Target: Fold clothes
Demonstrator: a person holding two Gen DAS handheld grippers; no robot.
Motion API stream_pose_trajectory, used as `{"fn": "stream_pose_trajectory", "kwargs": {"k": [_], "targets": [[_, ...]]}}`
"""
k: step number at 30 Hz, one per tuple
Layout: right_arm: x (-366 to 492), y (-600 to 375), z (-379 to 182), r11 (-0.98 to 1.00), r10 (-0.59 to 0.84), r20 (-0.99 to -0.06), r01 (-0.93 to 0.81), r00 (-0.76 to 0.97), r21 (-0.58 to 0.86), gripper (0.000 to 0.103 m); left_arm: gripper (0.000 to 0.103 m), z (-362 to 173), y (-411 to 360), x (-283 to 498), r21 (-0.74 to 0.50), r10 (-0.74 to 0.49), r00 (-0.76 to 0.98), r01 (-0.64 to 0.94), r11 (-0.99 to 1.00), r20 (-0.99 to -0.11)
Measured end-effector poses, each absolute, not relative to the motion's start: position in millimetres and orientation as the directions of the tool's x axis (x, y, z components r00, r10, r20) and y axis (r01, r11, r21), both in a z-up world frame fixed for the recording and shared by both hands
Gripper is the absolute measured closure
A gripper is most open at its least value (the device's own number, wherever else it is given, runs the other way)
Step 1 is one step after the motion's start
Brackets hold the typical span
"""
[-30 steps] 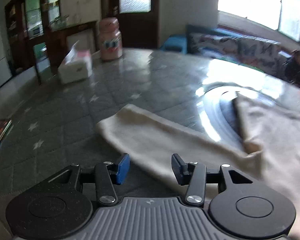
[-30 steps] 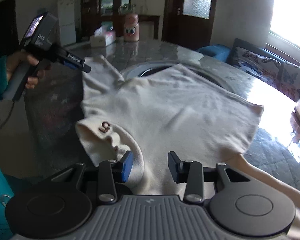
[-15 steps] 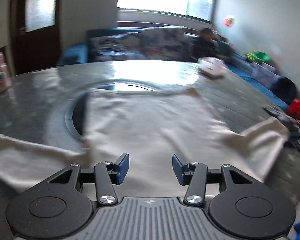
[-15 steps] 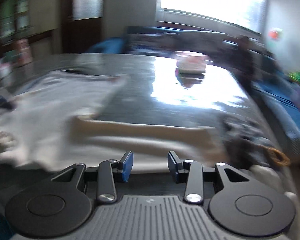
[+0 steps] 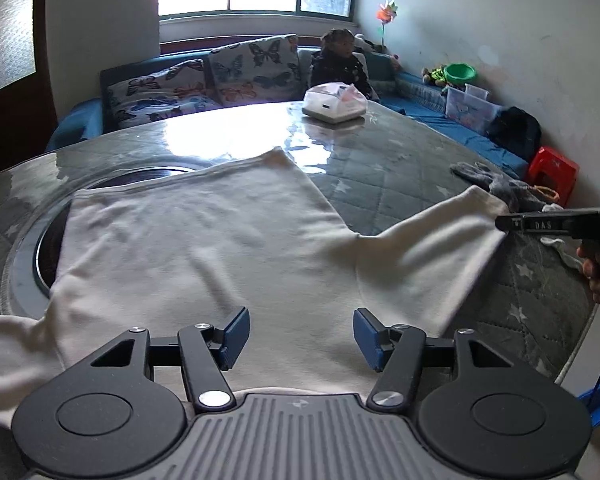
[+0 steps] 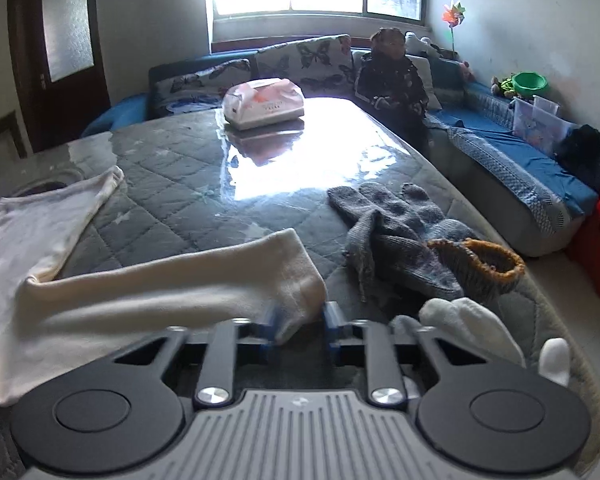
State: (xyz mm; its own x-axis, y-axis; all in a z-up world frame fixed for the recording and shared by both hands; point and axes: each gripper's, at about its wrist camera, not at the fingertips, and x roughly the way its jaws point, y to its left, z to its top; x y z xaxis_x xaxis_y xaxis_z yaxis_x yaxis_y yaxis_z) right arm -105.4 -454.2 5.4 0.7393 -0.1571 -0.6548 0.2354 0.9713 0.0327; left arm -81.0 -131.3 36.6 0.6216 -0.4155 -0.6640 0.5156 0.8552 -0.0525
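A cream long-sleeved top (image 5: pixel 204 240) lies spread flat on the table, hem toward the window. My left gripper (image 5: pixel 300 336) is open and empty, hovering over the top's near edge. My right gripper (image 6: pixel 299 325) is closing on the cuff of the right sleeve (image 6: pixel 300 280); the cuff sits between the pads, and the frame is blurred there. In the left wrist view the right gripper (image 5: pixel 504 222) shows at the sleeve's end (image 5: pixel 476 208), with the sleeve stretched out to the right.
A tissue pack (image 6: pixel 264 102) sits at the far side of the quilted table (image 6: pixel 188 200). Grey knitted gloves (image 6: pixel 396 232) and white socks (image 6: pixel 472 324) lie right of the sleeve. A round inset (image 5: pixel 40 248) lies under the top. A child (image 6: pixel 392 72) sits on the sofa.
Both grippers swung right. My right gripper moved from over the collar to the right sleeve's cuff and closed its jaws around it. My left gripper stayed open.
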Motion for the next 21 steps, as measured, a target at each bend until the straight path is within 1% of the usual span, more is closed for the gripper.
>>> {"fn": "stream_pose_trajectory", "kwargs": {"k": [5,12,15,17,19,21], "targets": [[-111.4,-451.2,13.4,0.971,-0.152,-0.63,0.234,0.762,0.05,0.095,0.04,34.6,-141.5,-80.2,-0.038,-0.417,0.616,0.531,0.847,-0.668],[-122.2,-445.6,49.9,0.978,-0.072,-0.57,0.169,0.819,0.119,0.096,0.039,22.3,-153.0,-80.9,-0.014,-0.408,0.606,0.548,0.836,-0.683],[-125.5,-434.1,72.3,0.985,-0.02,-0.538,0.11,0.843,0.136,0.096,0.039,22.0,-149.1,-81.6,-0.032,-0.42,0.599,0.549,0.835,-0.681],[-126.0,-423.9,85.6,0.988,0.013,-0.518,0.067,0.855,0.136,0.096,0.037,26.8,-140.9,-82.9,-0.044,-0.425,0.607,0.54,0.841,-0.671],[-123.3,-405.1,103.0,0.992,0.065,-0.494,-0.002,0.867,0.128,0.096,0.034,34.2,-126.0,-82.2,-0.055,-0.423,0.628,0.518,0.854,-0.653],[-119.7,-384.6,115.4,0.991,0.114,-0.48,-0.067,0.87,0.115,0.096,0.034,40.8,-110.0,-80.3,-0.061,-0.409,0.651,0.487,0.871,-0.639]]}}
